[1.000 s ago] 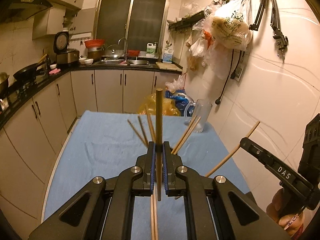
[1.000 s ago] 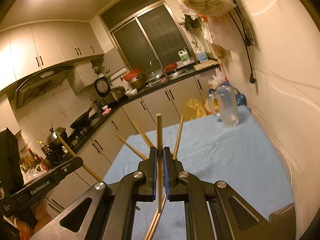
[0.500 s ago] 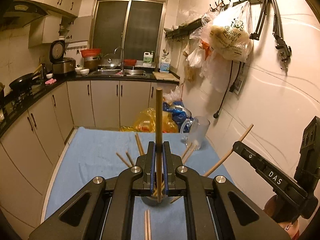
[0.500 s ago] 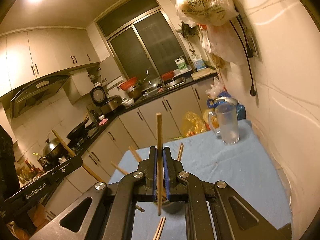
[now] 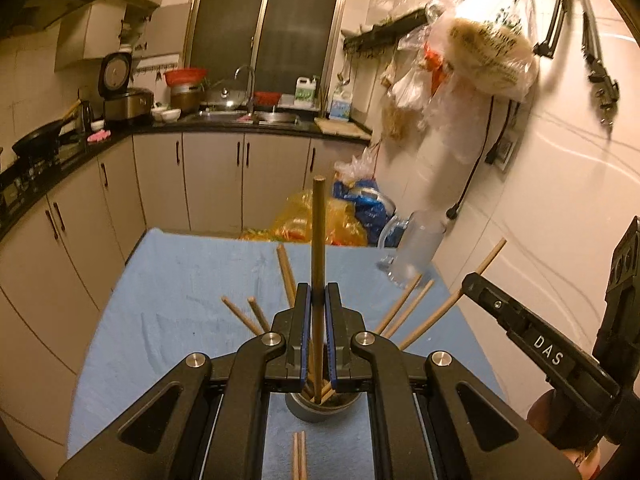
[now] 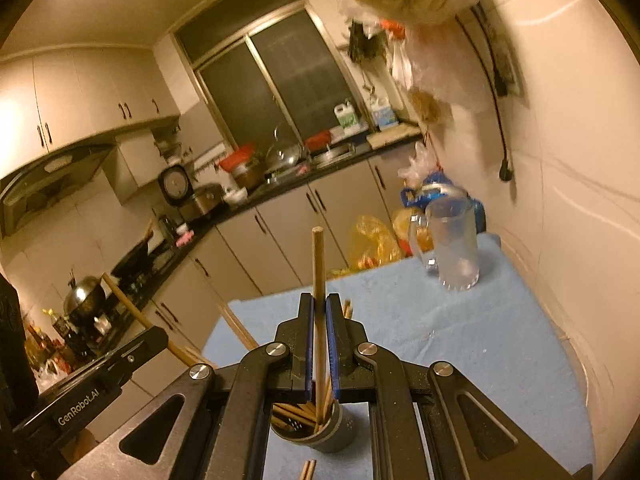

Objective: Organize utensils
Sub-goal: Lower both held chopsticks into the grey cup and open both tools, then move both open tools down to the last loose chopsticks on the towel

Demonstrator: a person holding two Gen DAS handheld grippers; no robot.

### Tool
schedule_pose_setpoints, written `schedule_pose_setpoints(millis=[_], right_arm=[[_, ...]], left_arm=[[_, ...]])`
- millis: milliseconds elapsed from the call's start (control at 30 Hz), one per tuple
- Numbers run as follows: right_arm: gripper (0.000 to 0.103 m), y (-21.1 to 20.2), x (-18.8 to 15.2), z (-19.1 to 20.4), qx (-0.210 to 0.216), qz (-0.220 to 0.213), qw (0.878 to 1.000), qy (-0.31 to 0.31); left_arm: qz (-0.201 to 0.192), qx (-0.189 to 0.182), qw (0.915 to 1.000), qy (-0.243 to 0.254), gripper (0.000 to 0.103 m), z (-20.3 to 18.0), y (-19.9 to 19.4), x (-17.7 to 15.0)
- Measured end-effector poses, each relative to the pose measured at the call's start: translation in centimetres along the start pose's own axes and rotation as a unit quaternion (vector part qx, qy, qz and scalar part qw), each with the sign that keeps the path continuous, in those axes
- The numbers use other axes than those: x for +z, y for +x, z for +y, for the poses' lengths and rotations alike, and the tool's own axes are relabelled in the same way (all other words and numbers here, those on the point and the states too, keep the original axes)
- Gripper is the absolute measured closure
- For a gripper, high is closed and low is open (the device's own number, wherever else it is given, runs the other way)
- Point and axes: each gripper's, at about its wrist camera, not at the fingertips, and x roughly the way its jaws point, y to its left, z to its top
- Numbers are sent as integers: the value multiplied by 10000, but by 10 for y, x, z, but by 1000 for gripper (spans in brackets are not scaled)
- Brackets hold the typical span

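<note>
Left wrist view: my left hand-held gripper (image 5: 318, 294) clamps a chopstick (image 5: 319, 240) upright; my right hand-held gripper (image 6: 319, 306) likewise pinches its chopstick (image 6: 319, 264), lower end over the cup (image 6: 326, 434).

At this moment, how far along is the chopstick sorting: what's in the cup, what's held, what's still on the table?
Done: several chopsticks already stand fanned in the grey cup. In hand: the left tongs and the right tongs are each shut on one upright chopstick whose lower end is at the cup's mouth, not yet released. Left: a pair lies on the blue cloth in front of the cup.
</note>
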Motion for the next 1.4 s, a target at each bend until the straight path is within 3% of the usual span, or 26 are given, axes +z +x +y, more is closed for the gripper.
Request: schedule_pose_setpoints(millis=[267,467,733,867,1000,1100,1200,1300,1400], right_arm=[[96,37,-25,-1,-50,465,9989,-52],[95,38,-32,-4,-12,571,9983,-65],[94,-7,-35,-1,12,180,9997,-185],[78,-30,-52,3,-127,2,9990,-439],[76,-36,-86,11,-295,246,9952,-899],[76,-29,-114,8,-163,618,9934,-951],[76,-20,-138,-4,-218,940,9921,-800],[76,-11,-159,-19,45,1412,9889,-458],[76,-4,-178,-34,-36,1742,9846,-114]], left_arm=[[245,80,9996,-81,97,12,29,-15],[319,107,9994,-122,97,19,33,-21],[26,208,9997,-101,95,19,-5,-26],[-132,266,9995,-112,93,28,-32,-44],[-136,419,9989,-154,87,45,-49,-73],[115,421,9985,-334,82,63,-50,-99],[680,288,9964,-416,82,78,-34,-128],[1390,-41,9884,-608,81,87,-9,-155],[2038,-324,9756,-750,81,88,18,-176]])
